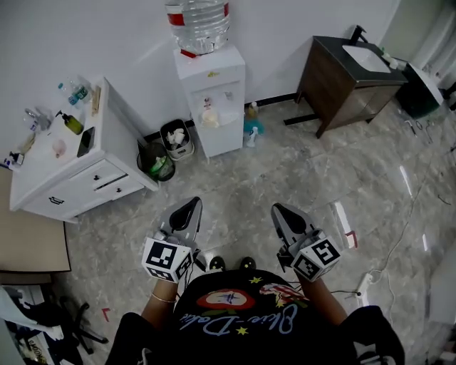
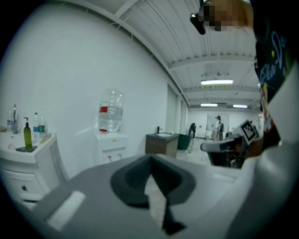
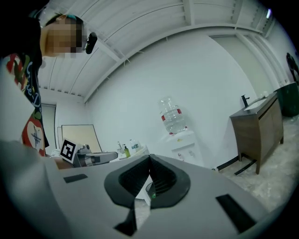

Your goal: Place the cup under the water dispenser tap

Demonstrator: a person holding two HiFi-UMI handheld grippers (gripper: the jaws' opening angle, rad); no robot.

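Grey marbled floor (image 1: pixel 271 178) underfoot. Closest in: black shirt (image 1: pixel 242 314) with blue cursive print, partly cut off, not safely readable. Left gripper (image 1: pixel 193 202) and right gripper (image 1: pixel 277 209) side by side, tips of each pressed together, nothing between them. Further out, two bins (image 1: pixel 171 146) just left of water dispenser (image 1: pixel 214 78). Red-labelled bottle (image 1: pixel 198 21) on top, cropped by frame edge. No confirmed cup: pale blob (image 1: pixel 209 117) in tap recess, too small to identify.

Your head view cuts the bottle (image 1: pixel 198 21) off at its top edge. What sits in the tap recess of the dispenser (image 1: pixel 217 135) is too small to tell, and so are the bits on the white cabinet (image 1: pixel 43 175).
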